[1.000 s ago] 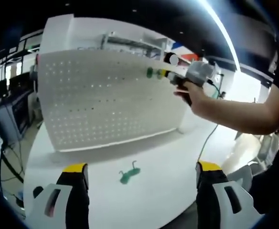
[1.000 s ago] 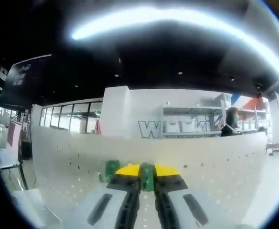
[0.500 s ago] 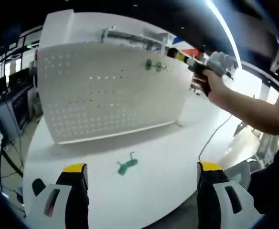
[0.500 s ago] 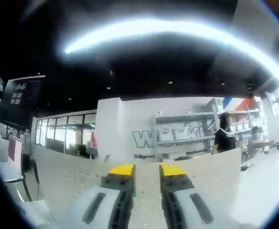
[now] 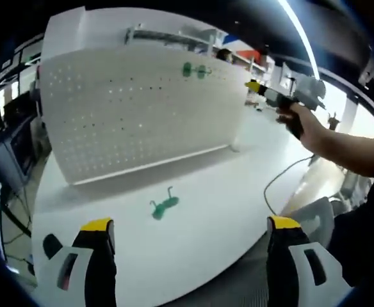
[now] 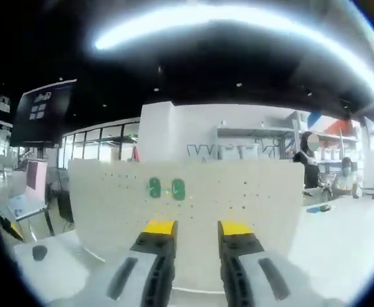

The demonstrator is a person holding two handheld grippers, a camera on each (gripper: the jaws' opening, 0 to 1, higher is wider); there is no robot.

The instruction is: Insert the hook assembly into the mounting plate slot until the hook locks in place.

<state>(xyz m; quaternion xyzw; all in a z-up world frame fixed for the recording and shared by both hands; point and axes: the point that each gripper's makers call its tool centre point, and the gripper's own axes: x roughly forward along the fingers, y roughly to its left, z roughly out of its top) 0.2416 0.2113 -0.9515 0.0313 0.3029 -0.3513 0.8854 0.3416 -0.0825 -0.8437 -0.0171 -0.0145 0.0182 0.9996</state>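
A white perforated mounting plate (image 5: 142,109) stands upright on the white table (image 5: 206,217). Two green hooks (image 5: 193,70) sit side by side near its top edge, and in the right gripper view the hooks (image 6: 166,188) show left of the plate's (image 6: 238,198) middle. A third green hook (image 5: 162,204) lies loose on the table in front of the plate. My left gripper (image 5: 187,227) is open and held low over the table's near edge. My right gripper (image 6: 196,228) is open and empty, back from the plate; in the left gripper view the right gripper (image 5: 257,88) shows in a hand at upper right.
A cable (image 5: 280,179) trails over the table's right side. A chair (image 5: 315,220) stands at lower right. A desk with screens (image 5: 11,153) is left of the table. People (image 6: 312,166) stand far behind the plate near shelving.
My right gripper has opened, left a green hook on the plate beside the first one, and pulled back to the right. The left view has shifted slightly.
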